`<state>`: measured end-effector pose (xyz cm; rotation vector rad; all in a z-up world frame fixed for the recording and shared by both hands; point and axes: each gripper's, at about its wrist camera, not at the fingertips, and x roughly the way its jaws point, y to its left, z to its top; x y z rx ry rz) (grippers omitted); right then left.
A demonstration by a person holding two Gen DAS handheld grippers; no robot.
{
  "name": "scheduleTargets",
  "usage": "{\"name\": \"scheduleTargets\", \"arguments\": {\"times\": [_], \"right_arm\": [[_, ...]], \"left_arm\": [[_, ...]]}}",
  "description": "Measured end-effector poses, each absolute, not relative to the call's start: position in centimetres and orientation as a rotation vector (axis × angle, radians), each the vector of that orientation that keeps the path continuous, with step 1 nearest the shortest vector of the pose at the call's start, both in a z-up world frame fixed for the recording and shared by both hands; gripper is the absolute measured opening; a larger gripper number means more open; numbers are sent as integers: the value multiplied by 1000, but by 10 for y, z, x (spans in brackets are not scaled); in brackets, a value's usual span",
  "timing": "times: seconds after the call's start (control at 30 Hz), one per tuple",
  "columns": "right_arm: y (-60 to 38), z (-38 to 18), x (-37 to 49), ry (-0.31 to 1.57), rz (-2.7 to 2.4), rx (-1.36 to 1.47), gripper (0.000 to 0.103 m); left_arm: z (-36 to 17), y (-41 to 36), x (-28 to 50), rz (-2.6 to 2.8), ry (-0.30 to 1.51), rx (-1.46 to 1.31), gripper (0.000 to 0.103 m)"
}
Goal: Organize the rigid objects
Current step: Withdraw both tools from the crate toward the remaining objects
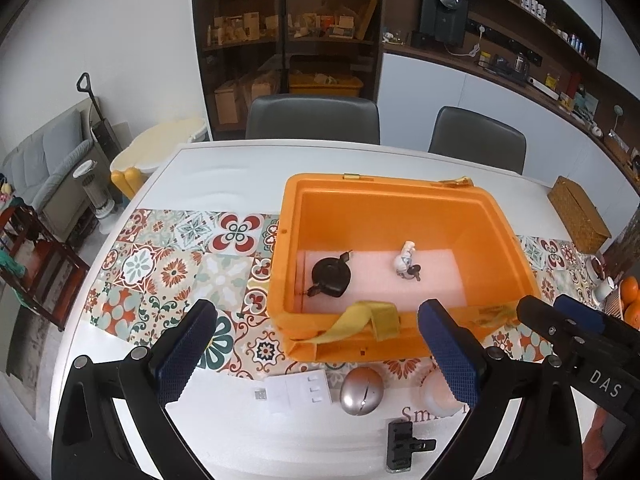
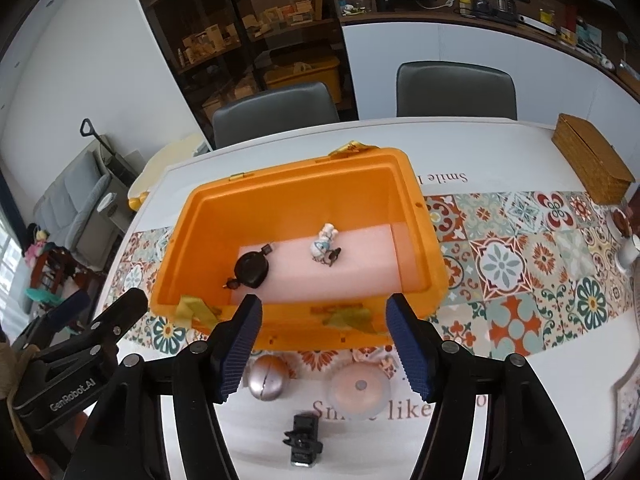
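An open orange box stands on the table and holds a black round reel and a small white figurine on a pink pad. In front of the box lie a silver egg-shaped object, a pale round disc, a black clip and a white card. My left gripper is open and empty above these. My right gripper is open and empty, hovering over the box's near rim.
A patterned tile runner crosses the white table. A wicker box sits at the far right, with a cup and oranges near it. Two grey chairs stand behind the table.
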<state>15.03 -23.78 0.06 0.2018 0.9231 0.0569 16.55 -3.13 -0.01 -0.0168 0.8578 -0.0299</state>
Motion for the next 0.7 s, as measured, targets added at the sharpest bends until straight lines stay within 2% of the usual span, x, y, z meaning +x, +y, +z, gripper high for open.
{"name": "scheduleTargets", "arguments": {"times": [0.23, 0.7], "right_arm": [[-238, -9, 137, 939, 53, 188, 70], [-240, -41, 127, 1006, 50, 190, 70]], "left_arm": [[-10, -35, 153, -52, 864, 2, 103], [-48, -37, 141, -64, 954, 6, 103]]}}
